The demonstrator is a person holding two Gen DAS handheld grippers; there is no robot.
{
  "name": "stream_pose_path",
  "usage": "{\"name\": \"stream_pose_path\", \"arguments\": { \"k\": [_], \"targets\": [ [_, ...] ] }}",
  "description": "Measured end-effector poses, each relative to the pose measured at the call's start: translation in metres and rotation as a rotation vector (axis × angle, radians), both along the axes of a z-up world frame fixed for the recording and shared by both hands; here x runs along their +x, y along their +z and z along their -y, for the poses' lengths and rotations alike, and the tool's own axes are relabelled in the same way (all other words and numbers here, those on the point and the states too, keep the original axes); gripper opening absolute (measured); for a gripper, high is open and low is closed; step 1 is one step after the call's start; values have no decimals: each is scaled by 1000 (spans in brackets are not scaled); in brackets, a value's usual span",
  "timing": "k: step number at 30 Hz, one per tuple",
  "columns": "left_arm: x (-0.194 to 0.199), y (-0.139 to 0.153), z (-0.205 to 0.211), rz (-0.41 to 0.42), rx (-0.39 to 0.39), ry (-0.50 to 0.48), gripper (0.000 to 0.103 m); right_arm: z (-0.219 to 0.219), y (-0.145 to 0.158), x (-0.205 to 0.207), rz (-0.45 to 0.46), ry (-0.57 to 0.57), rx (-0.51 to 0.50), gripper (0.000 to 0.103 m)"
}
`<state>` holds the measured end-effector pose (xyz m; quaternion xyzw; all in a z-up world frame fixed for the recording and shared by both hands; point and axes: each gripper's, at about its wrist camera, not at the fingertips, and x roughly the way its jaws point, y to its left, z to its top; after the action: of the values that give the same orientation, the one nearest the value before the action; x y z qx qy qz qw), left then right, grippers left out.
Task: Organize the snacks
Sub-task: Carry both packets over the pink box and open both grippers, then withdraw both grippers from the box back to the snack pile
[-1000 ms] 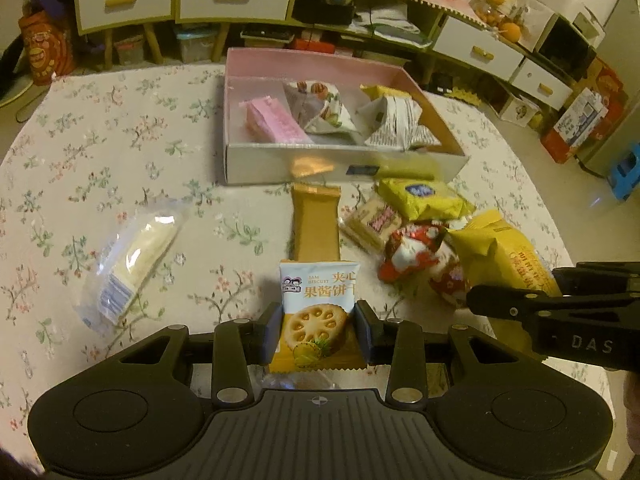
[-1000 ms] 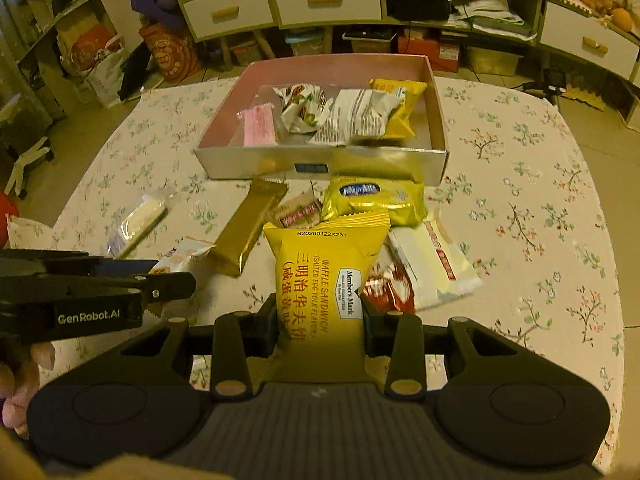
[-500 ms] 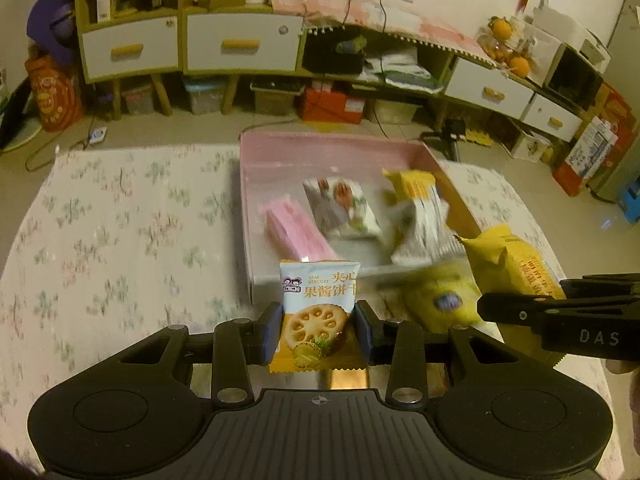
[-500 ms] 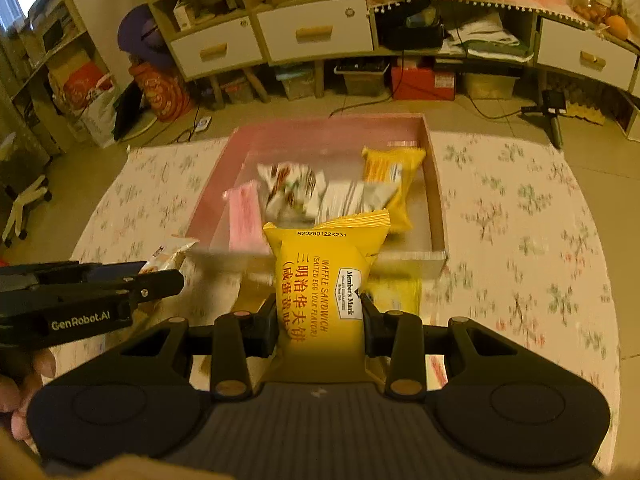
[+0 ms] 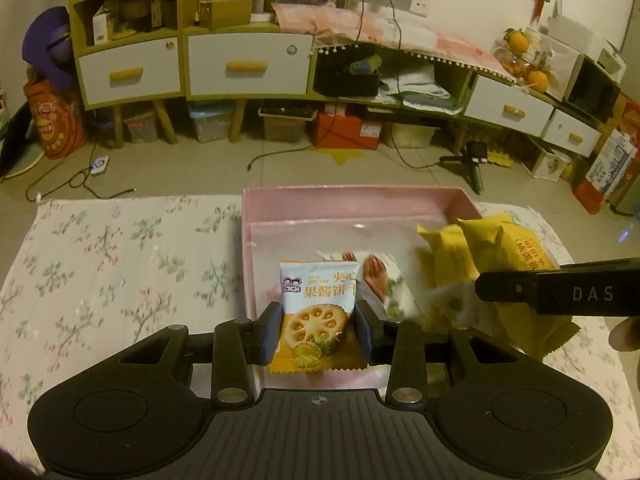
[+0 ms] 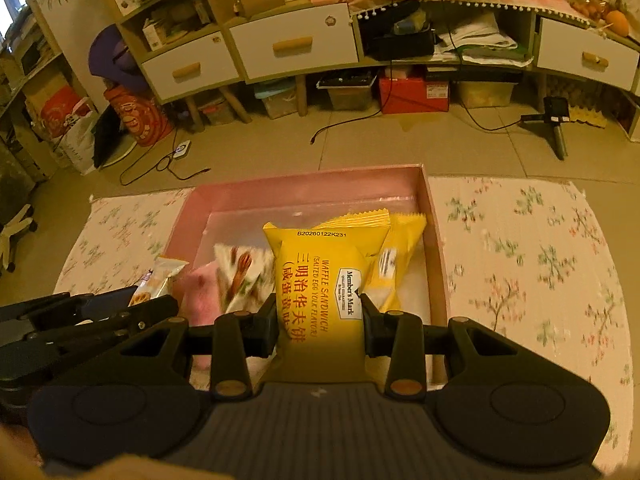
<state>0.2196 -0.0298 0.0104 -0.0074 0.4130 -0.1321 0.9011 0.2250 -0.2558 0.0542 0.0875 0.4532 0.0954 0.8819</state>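
Observation:
My left gripper [image 5: 318, 330] is shut on a small jam biscuit packet [image 5: 318, 302], held upright above the near left part of the pink box [image 5: 340, 200]. My right gripper [image 6: 320, 326] is shut on a yellow waffle sandwich bag [image 6: 320, 276], held above the same pink box [image 6: 304, 190] on its right side. In the left wrist view the waffle bag [image 5: 508, 252] and the right gripper's finger [image 5: 560, 292] show at the right. Inside the box lie a nut-print packet [image 6: 242, 276], a pink packet [image 6: 200, 292] and a yellow packet [image 6: 400, 256].
The box rests on a round table with a floral cloth [image 5: 112, 264], whose far edge is just behind the box. Beyond it are bare floor with cables, a small tripod [image 6: 556, 128] and low cabinets with drawers [image 5: 248, 66]. A person's fingertip [image 5: 624, 332] shows at the right.
Both grippers carried their packets forward from over the loose snacks on the table to above the pink box. The loose snacks have dropped out of view. Both grips are unchanged.

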Motion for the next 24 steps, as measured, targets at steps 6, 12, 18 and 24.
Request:
{"name": "stream_pose_path", "arguments": {
  "k": [6,12,18,24],
  "targets": [
    [22,-9,4,20,23,7,36,-4,-3,19,27,12,-22,36],
    [38,-17,8,26,48,17,37,-9,-10,35,25,15,-49,36],
    [45,-24,12,40,51,7,39,-12,-16,43,17,12,-47,39],
    [42,-24,15,82,84,2,67,-12,-9,40,64,-5,-53,73]
  ]
}}
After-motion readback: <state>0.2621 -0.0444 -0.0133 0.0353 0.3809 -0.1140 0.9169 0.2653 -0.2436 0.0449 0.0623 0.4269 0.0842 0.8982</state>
